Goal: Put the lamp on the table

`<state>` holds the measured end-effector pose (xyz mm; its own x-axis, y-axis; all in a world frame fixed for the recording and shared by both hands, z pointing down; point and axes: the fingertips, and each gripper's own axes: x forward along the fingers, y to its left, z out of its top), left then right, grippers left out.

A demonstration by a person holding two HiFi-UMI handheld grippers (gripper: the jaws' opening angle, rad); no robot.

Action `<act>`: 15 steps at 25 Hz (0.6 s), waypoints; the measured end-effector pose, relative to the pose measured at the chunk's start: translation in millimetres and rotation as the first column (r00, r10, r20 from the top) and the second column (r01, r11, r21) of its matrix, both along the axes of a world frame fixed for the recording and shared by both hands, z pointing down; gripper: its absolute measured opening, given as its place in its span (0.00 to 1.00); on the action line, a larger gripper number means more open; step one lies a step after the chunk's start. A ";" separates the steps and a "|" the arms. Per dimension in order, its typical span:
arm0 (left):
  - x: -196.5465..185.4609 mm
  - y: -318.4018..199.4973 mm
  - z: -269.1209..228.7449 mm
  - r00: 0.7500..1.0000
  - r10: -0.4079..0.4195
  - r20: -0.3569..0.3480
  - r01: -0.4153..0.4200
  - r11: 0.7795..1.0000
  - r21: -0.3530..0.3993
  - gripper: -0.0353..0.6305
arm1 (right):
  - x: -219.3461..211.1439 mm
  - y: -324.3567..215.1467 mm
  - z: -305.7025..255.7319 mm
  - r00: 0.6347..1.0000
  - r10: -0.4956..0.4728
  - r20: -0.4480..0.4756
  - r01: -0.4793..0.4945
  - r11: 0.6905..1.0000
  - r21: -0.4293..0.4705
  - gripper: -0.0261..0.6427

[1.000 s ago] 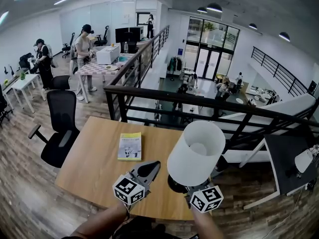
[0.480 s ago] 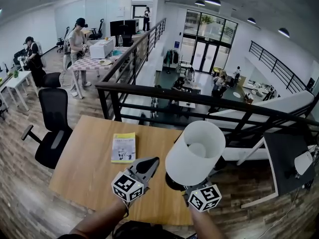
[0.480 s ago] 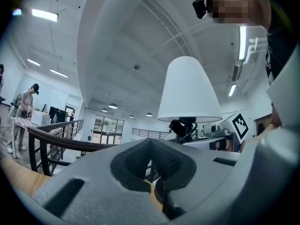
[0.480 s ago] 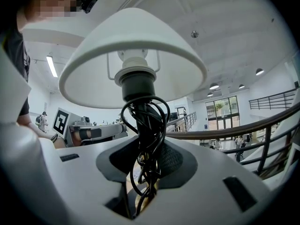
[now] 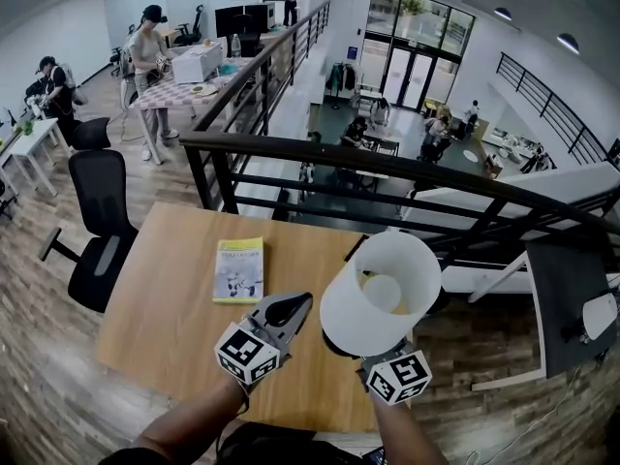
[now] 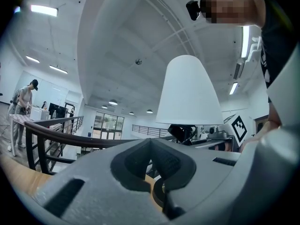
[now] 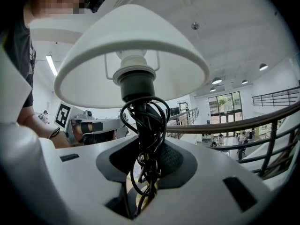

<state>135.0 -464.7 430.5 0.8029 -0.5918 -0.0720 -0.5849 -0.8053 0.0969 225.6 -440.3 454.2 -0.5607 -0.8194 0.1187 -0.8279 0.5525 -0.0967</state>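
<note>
The lamp has a white cone shade (image 5: 378, 294) and a black stem (image 7: 140, 125) with black cord wound round it. My right gripper (image 5: 360, 355) is shut on that stem, jaws (image 7: 143, 165) pressing on it and the cord. It holds the lamp upright over the right front part of the wooden table (image 5: 165, 308). The shade hides the base from above, so I cannot tell whether the base touches the wood. My left gripper (image 5: 289, 308) is just left of the lamp, shut and empty; its own view shows the shade (image 6: 189, 93) ahead to the right.
A yellow-green booklet (image 5: 238, 270) lies on the table's far middle. A black railing (image 5: 387, 163) runs right behind the table with a drop beyond. A black office chair (image 5: 92, 250) stands left, a dark desk (image 5: 572, 298) right. People stand at tables far back left.
Both grippers and the lamp have moved forward over the table and sunk a little. The railing and table look nearer. The grip on the lamp is unchanged.
</note>
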 end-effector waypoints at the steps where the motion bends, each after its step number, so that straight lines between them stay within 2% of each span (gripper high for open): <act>1: 0.4 -4.4 3.4 1.000 0.001 0.000 -0.001 1.000 -0.002 0.06 | 0.2 -4.1 4.8 1.000 -0.002 -0.001 0.002 1.000 -0.005 0.21; 6: 4.2 -23.6 27.9 1.000 0.017 0.007 -0.017 1.000 -0.004 0.06 | 2.5 -22.9 33.8 1.000 -0.011 -0.019 0.010 1.000 -0.020 0.21; 15: -2.0 -45.2 89.5 1.000 0.000 0.011 0.001 0.998 -0.069 0.06 | 10.8 -42.9 105.2 1.000 0.009 -0.018 -0.011 0.996 -0.083 0.21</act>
<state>133.0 -509.9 519.9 0.8029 -0.5957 -0.0222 -0.5869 -0.7965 0.1453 236.3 -483.2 559.4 -0.5499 -0.8117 0.1969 -0.8352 0.5349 -0.1274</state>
